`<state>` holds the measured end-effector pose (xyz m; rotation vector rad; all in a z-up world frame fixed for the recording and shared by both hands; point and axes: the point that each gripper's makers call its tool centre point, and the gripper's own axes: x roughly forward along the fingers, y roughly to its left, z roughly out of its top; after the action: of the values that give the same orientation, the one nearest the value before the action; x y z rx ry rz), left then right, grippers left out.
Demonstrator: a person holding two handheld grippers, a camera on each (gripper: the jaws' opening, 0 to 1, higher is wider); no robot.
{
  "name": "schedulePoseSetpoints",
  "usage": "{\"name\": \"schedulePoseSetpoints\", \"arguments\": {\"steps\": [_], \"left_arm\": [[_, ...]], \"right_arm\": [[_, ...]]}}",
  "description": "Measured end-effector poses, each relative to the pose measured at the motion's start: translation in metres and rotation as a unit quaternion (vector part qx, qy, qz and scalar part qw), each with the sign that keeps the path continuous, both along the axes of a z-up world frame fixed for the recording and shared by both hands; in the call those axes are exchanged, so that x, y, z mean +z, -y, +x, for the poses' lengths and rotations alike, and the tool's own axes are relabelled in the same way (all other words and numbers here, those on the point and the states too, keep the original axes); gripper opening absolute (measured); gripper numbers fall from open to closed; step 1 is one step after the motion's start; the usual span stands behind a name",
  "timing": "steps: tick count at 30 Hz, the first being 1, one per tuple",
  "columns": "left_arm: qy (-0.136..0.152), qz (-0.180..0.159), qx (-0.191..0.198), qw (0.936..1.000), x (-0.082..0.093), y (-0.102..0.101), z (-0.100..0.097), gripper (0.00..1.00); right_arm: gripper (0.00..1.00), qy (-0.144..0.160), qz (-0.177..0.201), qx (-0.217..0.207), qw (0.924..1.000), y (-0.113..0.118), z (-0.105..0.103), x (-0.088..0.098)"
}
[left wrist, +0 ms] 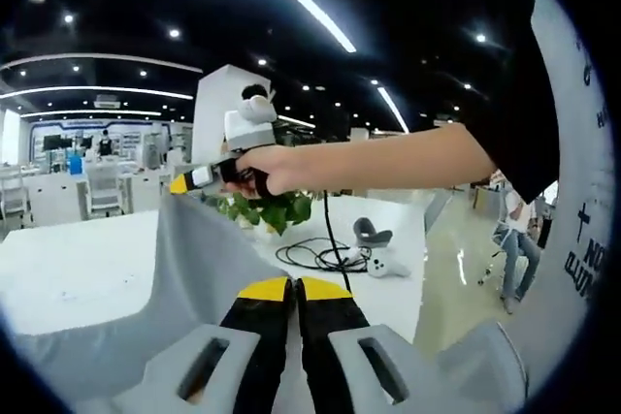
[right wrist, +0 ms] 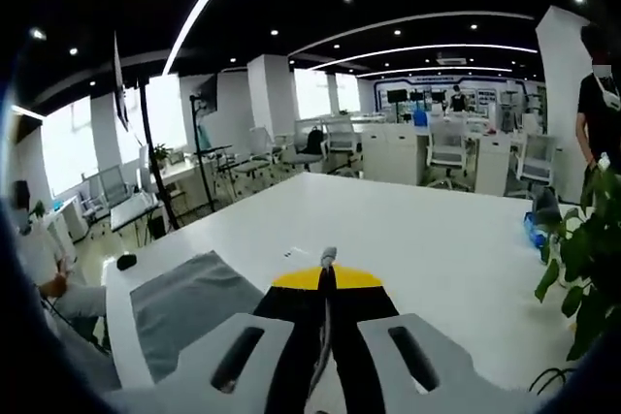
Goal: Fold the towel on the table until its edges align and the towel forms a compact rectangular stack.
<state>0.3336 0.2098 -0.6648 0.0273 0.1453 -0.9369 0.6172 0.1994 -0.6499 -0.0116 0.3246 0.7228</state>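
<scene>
Table (right wrist: pixel 417 239): white and broad, filling the middle of the right gripper view.
Towel (left wrist: pixel 184 269): grey, lifted off the table and stretched between the two claws — in the left gripper view it sweeps from lower centre up to the left of centre; in the right gripper view a flat part lies lower left.
Left gripper (left wrist: pixel 293 288): jaws pressed together on the towel's edge, bottom centre.
Right gripper (right wrist: pixel 327 273): clamped too, a sliver of towel poking out between the yellow tips; in the left gripper view it shows left of centre, pinching a corner.
Progress: judging by this, mid-fold — the cloth is up in the air, no compact stack yet, edges not yet aligned.
Small stuff: plant (left wrist: pixel 267 208), black cable (left wrist: pixel 315 257), right of centre.
Writing: letters on the sleeve (left wrist: pixel 582 239), far right, too cropped to read.
</scene>
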Motion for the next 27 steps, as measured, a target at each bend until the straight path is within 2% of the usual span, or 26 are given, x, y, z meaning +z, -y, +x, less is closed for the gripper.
{"name": "schedulePoseSetpoints", "arguments": {"steps": [6,8,10,18,22,27], "left_arm": [[0.015,0.000,0.018,0.9997,0.013,-0.028,-0.002,0.03],[0.017,-0.006,0.026,0.9995,0.017,-0.038,-0.004,0.03],[0.020,-0.007,0.033,0.9992,0.019,-0.049,-0.006,0.03],[0.033,-0.014,0.062,0.9975,0.032,-0.088,-0.011,0.03],[0.042,-0.020,0.077,0.9959,0.039,-0.110,-0.011,0.03],[0.042,-0.023,0.091,0.9947,0.038,-0.133,-0.013,0.03]], "right_arm": [[0.00,0.013,-0.001,0.017,0.9998,-0.031,0.000,0.022],[0.00,0.014,0.000,0.021,0.9997,-0.042,-0.008,0.022],[0.00,0.017,0.001,0.024,0.9996,-0.052,-0.005,0.026],[0.00,0.026,-0.001,0.044,0.9987,-0.096,-0.006,0.052],[0.00,0.035,-0.009,0.056,0.9978,-0.122,-0.023,0.054],[0.00,0.042,-0.013,0.061,0.9972,-0.139,-0.016,0.058]]}}
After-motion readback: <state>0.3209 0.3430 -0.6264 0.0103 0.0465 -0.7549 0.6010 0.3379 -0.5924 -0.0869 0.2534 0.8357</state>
